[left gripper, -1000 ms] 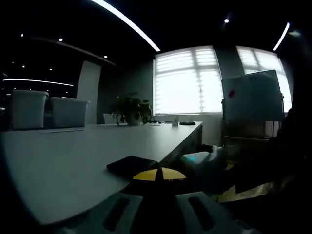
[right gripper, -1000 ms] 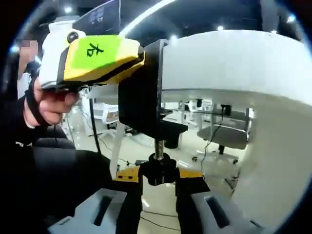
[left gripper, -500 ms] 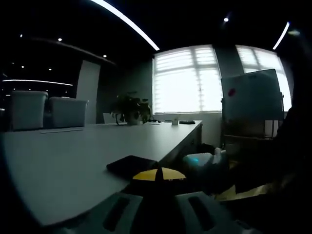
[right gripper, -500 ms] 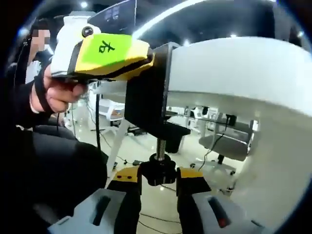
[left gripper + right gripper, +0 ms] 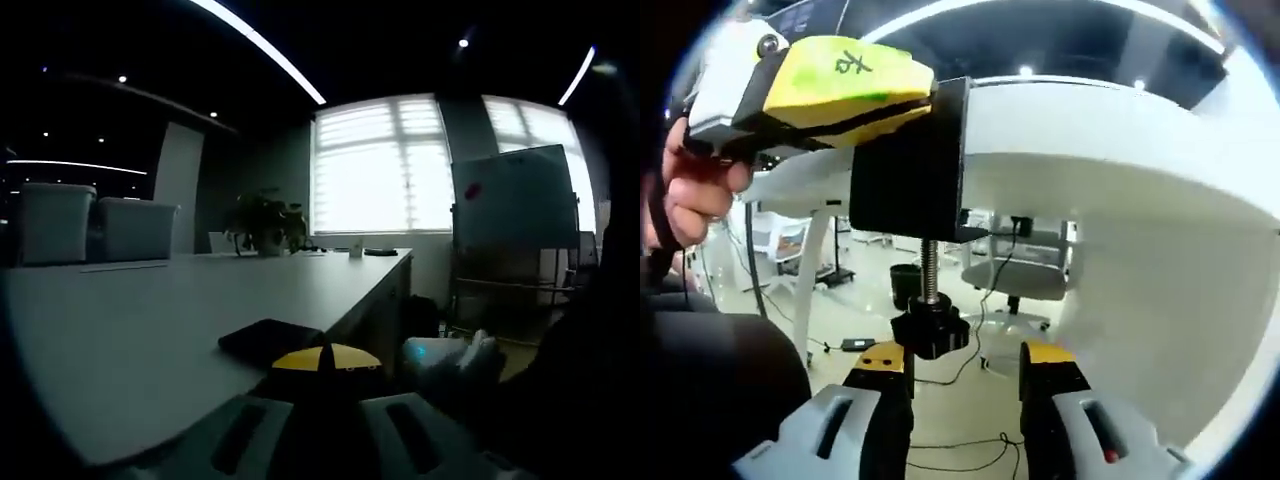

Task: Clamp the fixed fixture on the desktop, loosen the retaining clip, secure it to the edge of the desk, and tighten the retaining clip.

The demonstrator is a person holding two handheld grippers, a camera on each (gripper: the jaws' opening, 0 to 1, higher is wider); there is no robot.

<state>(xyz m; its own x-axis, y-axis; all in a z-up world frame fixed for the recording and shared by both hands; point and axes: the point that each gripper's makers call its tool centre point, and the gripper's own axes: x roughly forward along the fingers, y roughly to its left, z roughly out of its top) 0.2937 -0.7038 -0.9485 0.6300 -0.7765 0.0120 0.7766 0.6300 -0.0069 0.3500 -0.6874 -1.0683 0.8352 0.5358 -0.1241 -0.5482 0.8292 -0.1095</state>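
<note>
The black clamp fixture (image 5: pixel 905 165) sits on the edge of the white desk (image 5: pixel 1120 130), its threaded screw (image 5: pixel 929 268) and black knob (image 5: pixel 929 332) hanging below. My left gripper (image 5: pixel 912 92), yellow-green on top, is shut on the fixture's top plate; a hand (image 5: pixel 695 190) holds it. In the left gripper view its yellow tips (image 5: pixel 325 358) meet over the black plate (image 5: pixel 268 341) on the desk (image 5: pixel 140 330). My right gripper (image 5: pixel 965 362) is open under the knob, which stands nearer its left jaw without being squeezed. The right gripper (image 5: pixel 450 362) appears pale beside the desk edge.
Two translucent storage bins (image 5: pixel 58 224) stand at the far left of the desk, with a potted plant (image 5: pixel 265 224) at its far end. A whiteboard (image 5: pixel 515 205) stands to the right before bright windows. Under the desk are an office chair (image 5: pixel 1018 276) and floor cables.
The right gripper's jaws have spread off the knob they were clasping, and its view has swung so the knob sits left of centre. In the left gripper view it has slid right.
</note>
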